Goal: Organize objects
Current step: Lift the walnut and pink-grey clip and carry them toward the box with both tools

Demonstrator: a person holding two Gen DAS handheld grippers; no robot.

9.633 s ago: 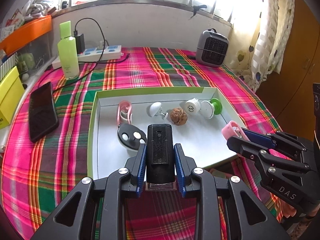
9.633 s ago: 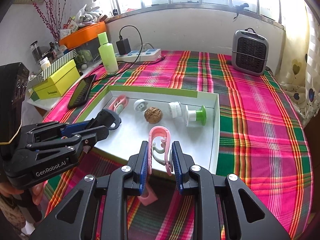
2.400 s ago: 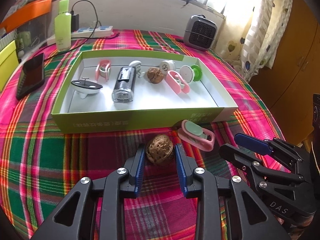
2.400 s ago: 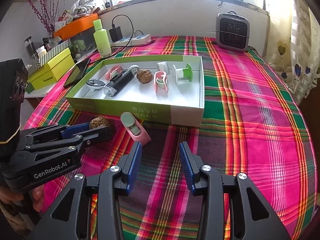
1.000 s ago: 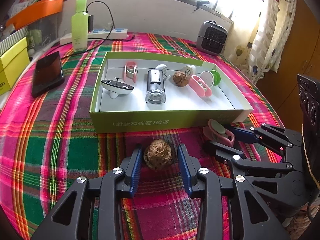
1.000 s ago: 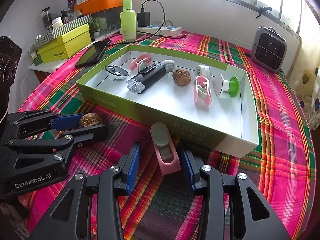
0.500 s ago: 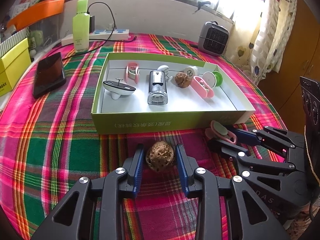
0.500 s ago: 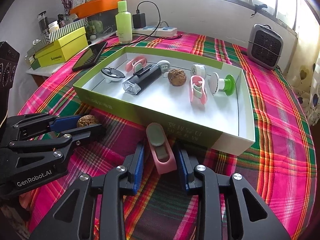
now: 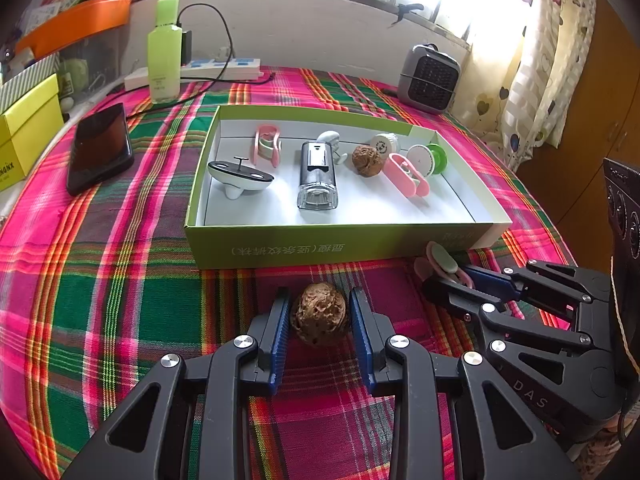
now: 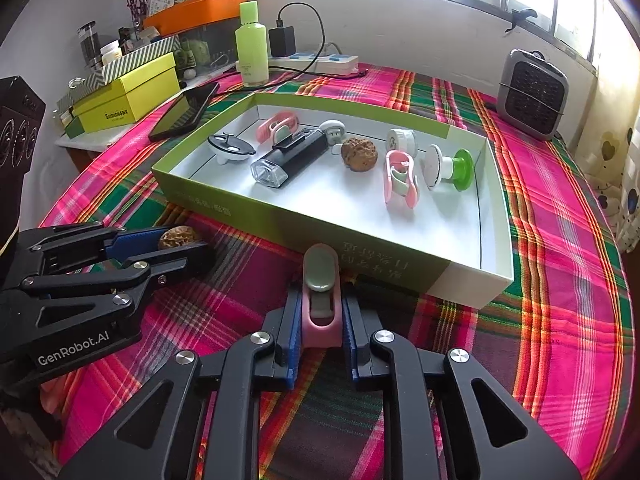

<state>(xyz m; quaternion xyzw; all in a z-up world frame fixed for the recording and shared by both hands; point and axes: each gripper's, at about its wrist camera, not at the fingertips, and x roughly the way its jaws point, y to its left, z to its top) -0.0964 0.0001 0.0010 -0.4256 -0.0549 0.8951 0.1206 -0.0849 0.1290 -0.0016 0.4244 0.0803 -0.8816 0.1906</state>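
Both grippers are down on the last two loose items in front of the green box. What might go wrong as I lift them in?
1. The wrinkled brown walnut is round and sits between the left gripper pads; it may roll free if the grip is light.
2. The pink clip with the grey pad is held by the right gripper close under the green cardboard box front wall, so it may catch there.
3. The box row is crowded; a drop could knock the black bike light.

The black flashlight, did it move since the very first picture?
Yes. The black flashlight now lies inside the green box, between the walnut and pink clip.
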